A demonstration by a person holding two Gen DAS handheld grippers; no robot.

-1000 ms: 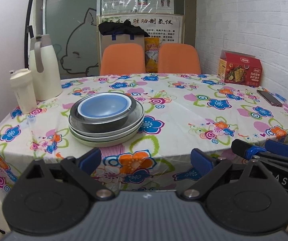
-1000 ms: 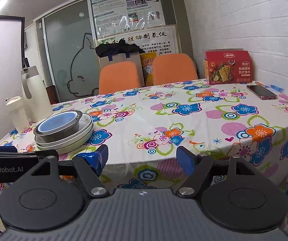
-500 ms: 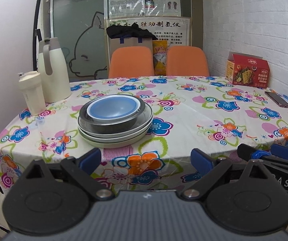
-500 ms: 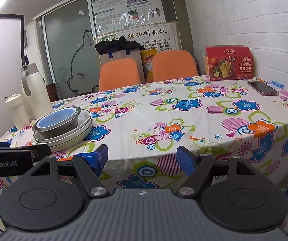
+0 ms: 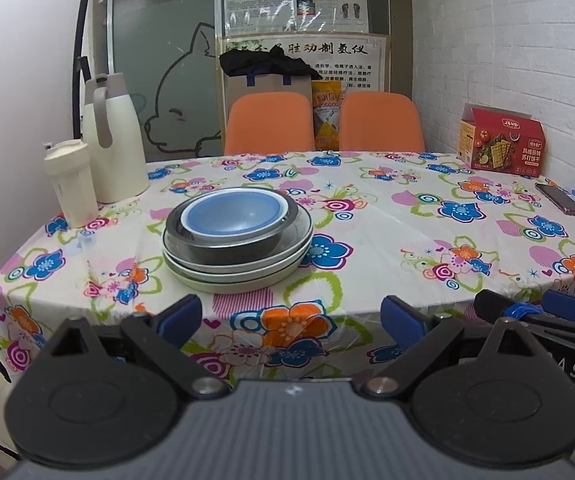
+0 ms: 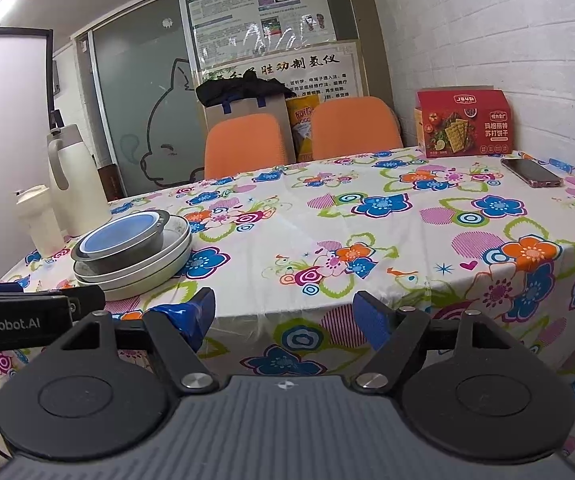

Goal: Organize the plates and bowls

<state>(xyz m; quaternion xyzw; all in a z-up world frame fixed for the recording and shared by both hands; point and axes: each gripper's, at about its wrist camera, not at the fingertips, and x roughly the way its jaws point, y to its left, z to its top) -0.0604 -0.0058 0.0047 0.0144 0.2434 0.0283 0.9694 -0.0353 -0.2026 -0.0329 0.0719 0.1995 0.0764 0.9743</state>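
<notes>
Blue bowl [image 5: 234, 213] sat nested in a grey bowl [image 5: 231, 236] on stacked plates [image 5: 239, 268] ahead of the left tongs [image 5: 289, 316] and left of the right tongs [image 6: 283, 316], both spread apart and empty off the bench [image 5: 407, 240] edge, so stacking looked done or unstacking unstarted, the next move calling for reaching in.

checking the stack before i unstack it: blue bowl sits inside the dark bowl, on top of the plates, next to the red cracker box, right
Not quite. The blue bowl does sit inside the dark bowl on the plates, but the stack is near the white jug. The red cracker box stands across the table, as the left wrist view shows.
</notes>
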